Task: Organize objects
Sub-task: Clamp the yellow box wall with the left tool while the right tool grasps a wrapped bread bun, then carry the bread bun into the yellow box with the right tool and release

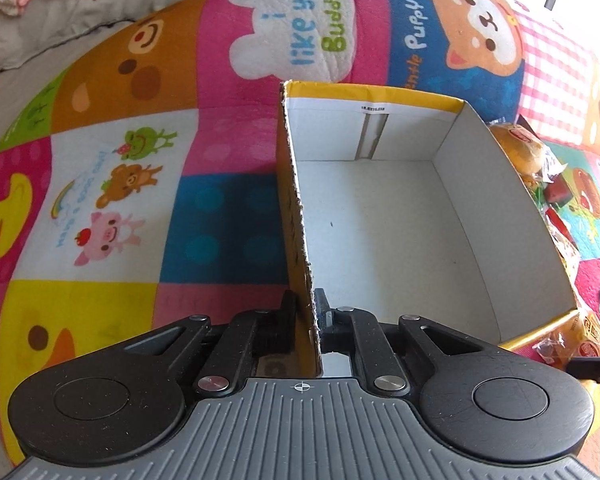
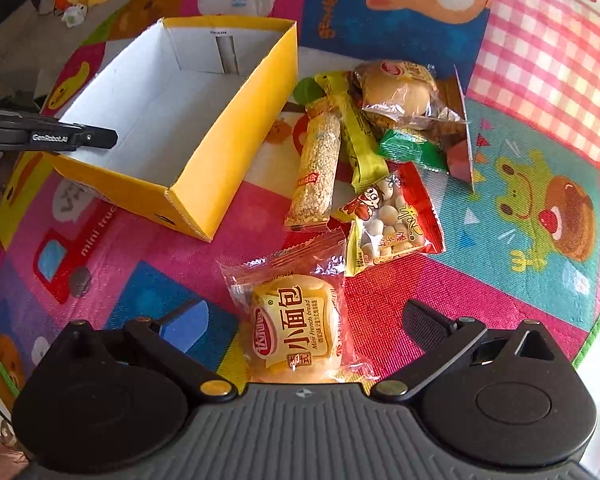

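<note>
A yellow cardboard box [image 1: 298, 200] with a white, empty inside stands on the play mat. My left gripper [image 1: 305, 304] is shut on the box's near left wall, one finger outside and one inside. From the right wrist view the same box [image 2: 236, 120] lies at the upper left, with the left gripper [image 2: 92, 138] at its edge. My right gripper [image 2: 300, 316] is open, its fingers either side of a mini French bread packet [image 2: 296, 332] lying on the mat. Whether the pads touch it I cannot tell.
Right of the box lie several snacks: a sesame bar [image 2: 316, 172], a yellow-green wrapper [image 2: 360, 148], a red bag of coated nuts [image 2: 392, 220], another bread packet [image 2: 396, 88] and a green packet [image 2: 412, 146]. The colourful mat [image 1: 220, 216] covers the floor.
</note>
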Motion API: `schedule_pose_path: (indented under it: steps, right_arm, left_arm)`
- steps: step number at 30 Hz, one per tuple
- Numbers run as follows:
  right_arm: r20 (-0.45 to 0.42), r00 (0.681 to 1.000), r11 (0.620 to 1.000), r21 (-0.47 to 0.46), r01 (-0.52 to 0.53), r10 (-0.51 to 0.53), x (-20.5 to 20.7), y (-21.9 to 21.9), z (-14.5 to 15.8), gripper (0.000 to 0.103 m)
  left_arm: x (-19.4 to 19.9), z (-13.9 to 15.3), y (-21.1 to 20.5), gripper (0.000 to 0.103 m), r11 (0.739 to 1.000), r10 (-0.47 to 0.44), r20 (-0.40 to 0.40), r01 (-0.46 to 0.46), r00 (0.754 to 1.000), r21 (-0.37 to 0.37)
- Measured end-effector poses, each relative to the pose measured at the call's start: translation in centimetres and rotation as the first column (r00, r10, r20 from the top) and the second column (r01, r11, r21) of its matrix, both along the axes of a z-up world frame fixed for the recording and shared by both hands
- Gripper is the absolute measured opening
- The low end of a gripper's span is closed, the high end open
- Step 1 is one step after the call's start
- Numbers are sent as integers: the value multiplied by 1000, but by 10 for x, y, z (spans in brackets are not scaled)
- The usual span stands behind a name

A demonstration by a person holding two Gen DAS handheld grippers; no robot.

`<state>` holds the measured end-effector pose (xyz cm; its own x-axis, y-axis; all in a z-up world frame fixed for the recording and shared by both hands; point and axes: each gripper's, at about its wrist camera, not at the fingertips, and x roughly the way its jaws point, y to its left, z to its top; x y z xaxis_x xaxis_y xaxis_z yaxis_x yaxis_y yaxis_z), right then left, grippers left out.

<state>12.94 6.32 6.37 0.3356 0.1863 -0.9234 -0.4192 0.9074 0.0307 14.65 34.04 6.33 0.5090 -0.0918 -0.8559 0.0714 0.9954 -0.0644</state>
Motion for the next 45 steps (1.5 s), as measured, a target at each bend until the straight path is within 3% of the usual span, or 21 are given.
schedule_pose_path:
  steps: [3, 4, 5, 8, 12, 16, 23, 28, 30, 31, 34, 40, 45]
  right_arm:
    - [-37, 999, 1000, -13, 20, -20, 9, 3, -17, 80]
    - [-61, 998, 1000, 0, 31, -31, 10, 2, -19, 65]
    - [-83, 996, 999, 16, 38, -36, 11, 0, -20, 60]
    - [-85, 995, 998, 30, 55, -52, 0, -7, -6, 58]
    - [-66, 995, 988, 131, 78, -70, -21, -19, 44, 57]
    - [36, 997, 974, 218, 56, -65, -30, -13, 102, 57]
    - [117, 993, 961, 276, -11, -22, -5, 34, 152, 57]
    - [106, 991, 931, 362, 40, -84, 38, 76, 156, 57]
    - [95, 993, 928, 372, 35, -76, 54, 92, 150, 65]
    - [104, 991, 931, 363, 37, -80, 58, 98, 148, 73]
    - [114, 990, 937, 347, 40, -85, 63, 103, 142, 76]
    - [135, 981, 952, 292, 92, -137, 60, 55, 133, 81]
    - [119, 962, 952, 215, 217, -246, 68, -12, 109, 82]
  left_arm:
    - [-1, 1, 0, 10, 1000, 0, 4, 0, 1000, -2]
    - [-1, 1, 0, 10, 1000, -2, 7, 2, 1000, 1]
    - [-3, 1, 0, 10, 1000, -8, 13, 8, 1000, 4]
    - [-4, 1, 2, 10, 1000, -15, 19, 15, 1000, -1]
    - [-4, 1, 4, 10, 1000, -11, 27, 12, 1000, -19]
    - [-4, 0, 4, 10, 999, -4, 32, 5, 999, -38]
    - [-7, 0, 1, 10, 999, 6, 30, -5, 1000, -54]
    - [-7, 0, 4, 10, 997, 28, 27, -26, 999, -78]
    - [-8, -1, 6, 10, 995, 39, 26, -37, 999, -93]
    - [-8, -1, 7, 10, 994, 43, 27, -40, 999, -97]
    - [-11, 0, 7, 11, 995, 39, 33, -36, 999, -92]
    - [-10, 1, 7, 11, 995, 36, 34, -33, 999, -94]
    - [-11, 0, 9, 11, 995, 30, 32, -26, 999, -98]
